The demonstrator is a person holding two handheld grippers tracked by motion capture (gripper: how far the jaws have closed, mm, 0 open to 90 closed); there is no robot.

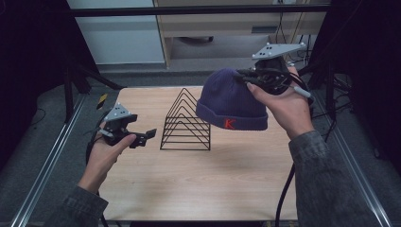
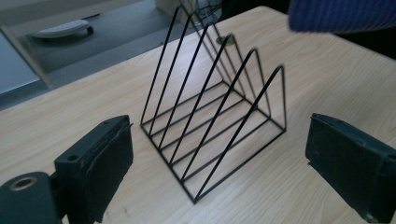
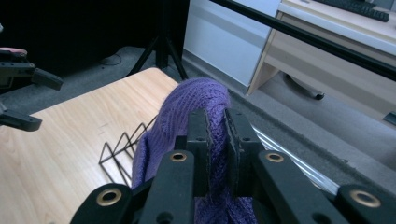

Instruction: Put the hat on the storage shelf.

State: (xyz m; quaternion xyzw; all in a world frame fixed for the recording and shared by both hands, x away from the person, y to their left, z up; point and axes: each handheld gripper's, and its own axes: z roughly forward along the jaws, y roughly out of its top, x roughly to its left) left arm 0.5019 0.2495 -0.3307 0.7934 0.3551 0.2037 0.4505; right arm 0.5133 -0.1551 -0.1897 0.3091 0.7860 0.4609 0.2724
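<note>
Purple beanie (image 3: 187, 109) between right gripper's (image 3: 215, 126) jaws

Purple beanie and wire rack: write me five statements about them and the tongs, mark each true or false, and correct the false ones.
1. The right tongs are shut on the purple beanie. True.
2. The beanie lies flat on the table. False: it hangs in the air above the table.
3. The left tongs are open with nothing between them. True.
4. The black wire rack lies tipped on its side. False: it stands upright.
5. The beanie bears a red letter K. True.
</note>
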